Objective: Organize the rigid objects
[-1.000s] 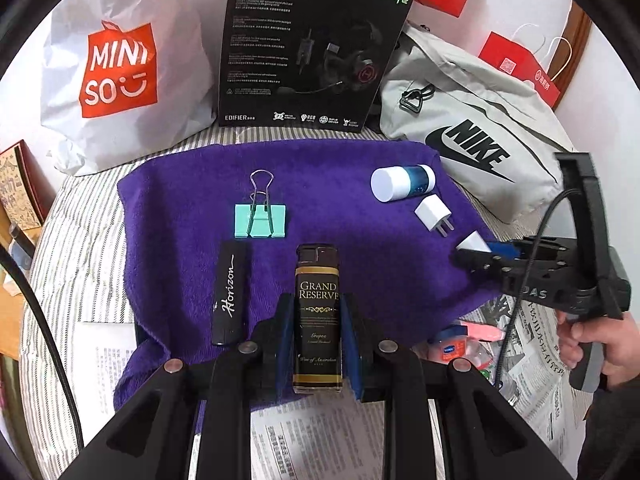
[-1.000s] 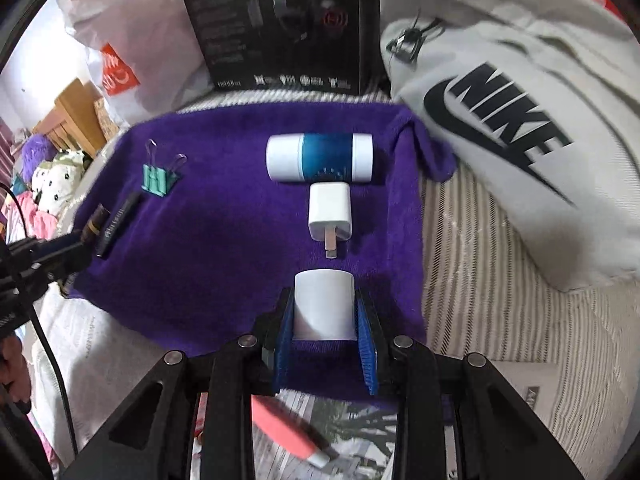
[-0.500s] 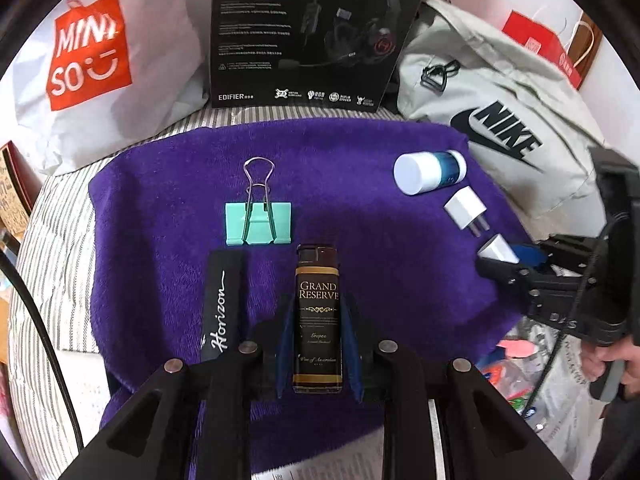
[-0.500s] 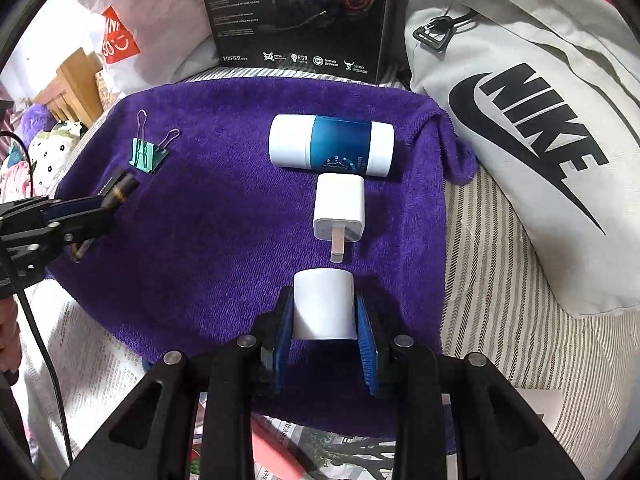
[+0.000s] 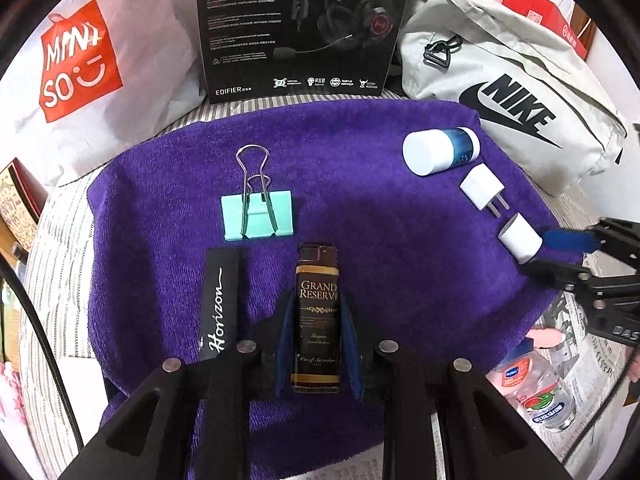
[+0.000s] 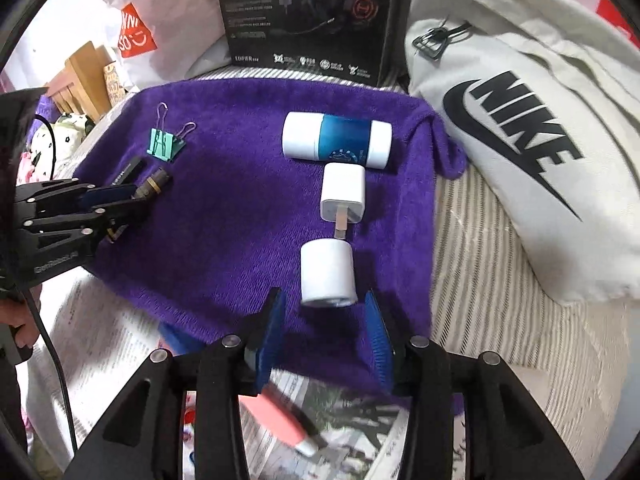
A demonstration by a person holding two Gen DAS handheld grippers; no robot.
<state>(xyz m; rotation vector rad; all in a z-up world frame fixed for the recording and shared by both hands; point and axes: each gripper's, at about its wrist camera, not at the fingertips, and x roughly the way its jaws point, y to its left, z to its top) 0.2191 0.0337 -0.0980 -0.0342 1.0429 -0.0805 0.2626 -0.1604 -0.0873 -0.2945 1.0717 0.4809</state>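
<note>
My left gripper (image 5: 318,344) is shut on a dark "Grand Reserve" mini bottle (image 5: 318,320) lying on the purple towel (image 5: 360,208), next to a black "Horizon" bar (image 5: 218,304) and a mint binder clip (image 5: 258,216). My right gripper (image 6: 324,332) is open; a small white cylinder (image 6: 327,274) lies on the towel (image 6: 240,200) just ahead of its fingers, in line with a white plug charger (image 6: 343,192) and a white-and-blue tube (image 6: 336,140). The left gripper (image 6: 108,204) shows at the left of the right wrist view.
A black headset box (image 5: 300,28), a Miniso bag (image 5: 80,60) and a grey Nike bag (image 5: 512,100) stand behind the towel. Newspaper with a small clear bottle (image 5: 536,392) and a pink marker (image 6: 280,420) lies at the front.
My right gripper has opened and let go of the white cylinder, which now lies on the towel. My left gripper has moved forward with the bottle still in it.
</note>
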